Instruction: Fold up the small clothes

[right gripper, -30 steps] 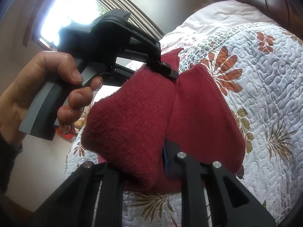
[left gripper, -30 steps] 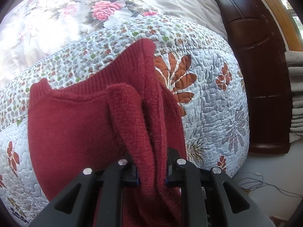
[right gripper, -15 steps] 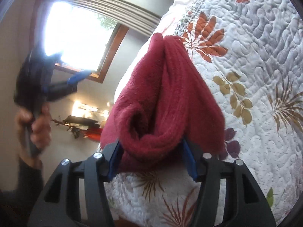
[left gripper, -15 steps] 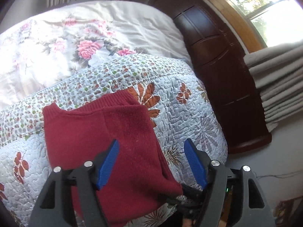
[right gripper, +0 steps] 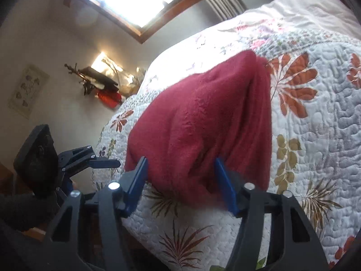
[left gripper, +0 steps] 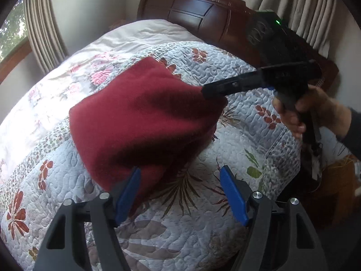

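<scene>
One folded dark red knitted garment (left gripper: 144, 117) lies on the floral quilt (left gripper: 243, 67) near the bed's foot edge, between two grippers, left (left gripper: 180, 194) and right (right gripper: 180, 184), both with jaws spread.

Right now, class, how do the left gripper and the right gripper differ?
The left gripper spans mostly bare quilt; the right gripper straddles the bunched red garment. The left gripper's jaws look wider apart than the right gripper's. Both are open, neither clamping.
</scene>
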